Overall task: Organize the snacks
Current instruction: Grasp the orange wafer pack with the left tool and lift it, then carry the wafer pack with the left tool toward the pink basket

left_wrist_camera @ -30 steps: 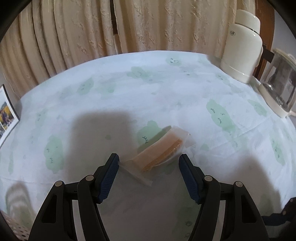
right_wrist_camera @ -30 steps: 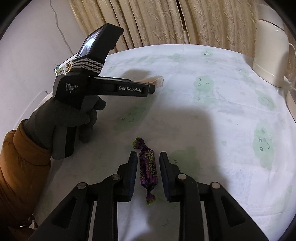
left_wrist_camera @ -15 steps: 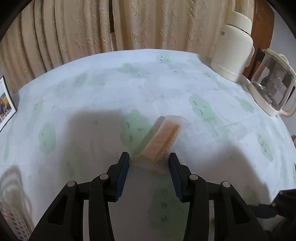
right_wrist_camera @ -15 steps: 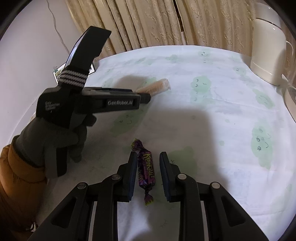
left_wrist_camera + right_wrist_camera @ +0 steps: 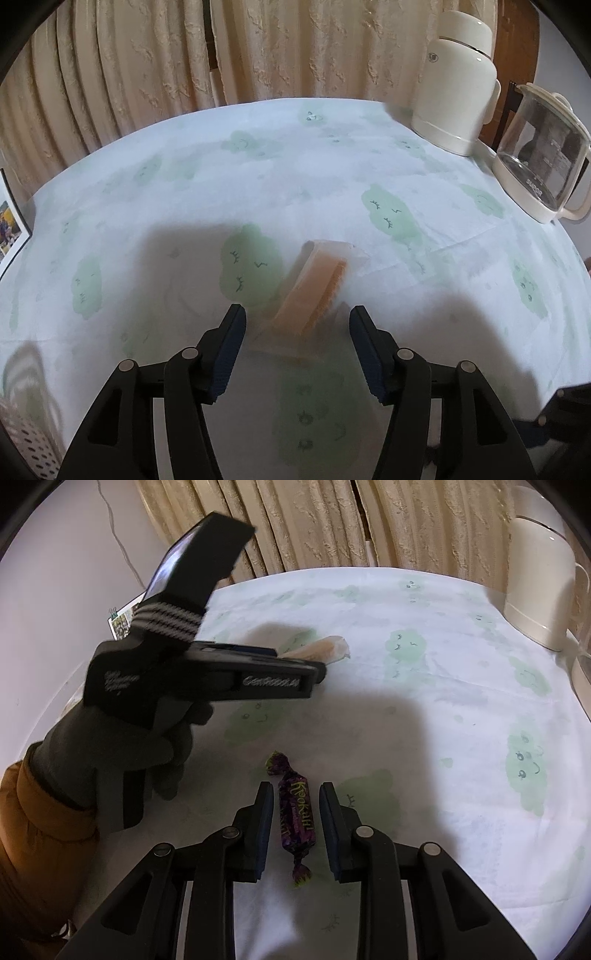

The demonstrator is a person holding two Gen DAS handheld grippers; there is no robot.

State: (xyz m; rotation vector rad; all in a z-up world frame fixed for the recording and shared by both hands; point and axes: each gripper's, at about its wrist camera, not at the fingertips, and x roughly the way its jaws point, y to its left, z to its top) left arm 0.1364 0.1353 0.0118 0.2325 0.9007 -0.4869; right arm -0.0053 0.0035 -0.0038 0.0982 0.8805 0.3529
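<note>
1. the left gripper [image 5: 297, 317] has its jaws spread wide, touching nothing; the wafer snack [image 5: 314, 291] in a clear wrapper lies on the tablecloth [image 5: 184, 206] between and just ahead of its blue-padded fingertips, blurred, tilted up to the right.
2. the right gripper [image 5: 295, 794] is partly open; the purple candy [image 5: 295, 812] lies lengthwise between its pads, a narrow gap showing on each side, twisted ends pointing fore and aft. yellow lettering runs along the wrapper, reading roughly "крокант".
3. in the right wrist view a gloved hand [image 5: 110, 753] with an orange sleeve [image 5: 33, 830] holds the left gripper, off to the left; its side reads "genrobot.ai", the smaller print too blurred to read.
4. far ahead to the right stand a cream thermos [image 5: 458, 77] and a glass kettle [image 5: 539, 155], its base marked "supor".
5. a framed photo [image 5: 9, 221] sits at the far left edge.
</note>
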